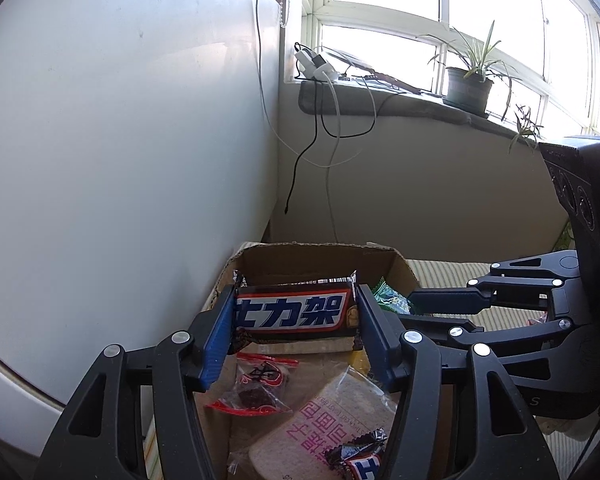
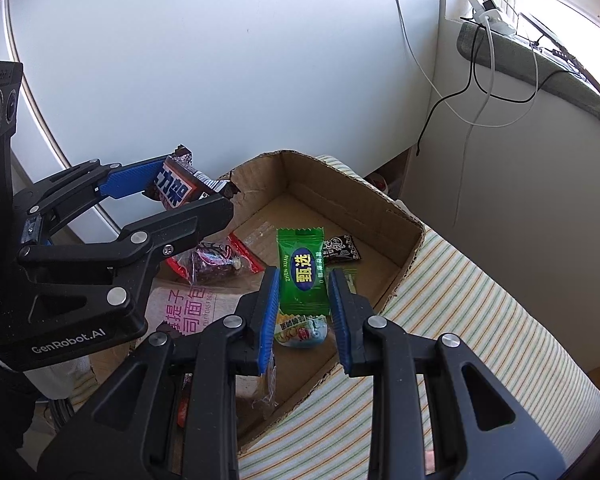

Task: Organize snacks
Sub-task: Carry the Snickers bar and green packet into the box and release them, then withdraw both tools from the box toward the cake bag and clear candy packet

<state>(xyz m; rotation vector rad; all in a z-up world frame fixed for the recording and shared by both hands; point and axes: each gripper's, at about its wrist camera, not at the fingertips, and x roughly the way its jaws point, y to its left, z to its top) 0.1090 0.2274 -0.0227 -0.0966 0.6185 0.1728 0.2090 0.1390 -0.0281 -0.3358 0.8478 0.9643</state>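
Note:
My left gripper is shut on a brown chocolate bar with white Chinese lettering, gripped by its two ends. It hangs level over an open cardboard box. In the right wrist view the same left gripper and bar sit above the box's left wall. My right gripper is shut on a green candy packet, upright above the box's right half. From the left wrist view the right gripper and the packet show at the box's right edge.
Inside the box lie a red-edged clear packet, a toast bread pack, a small black packet and a small wrapped chocolate. The box rests on striped cloth. A white panel stands left; cables and a potted plant are on the sill.

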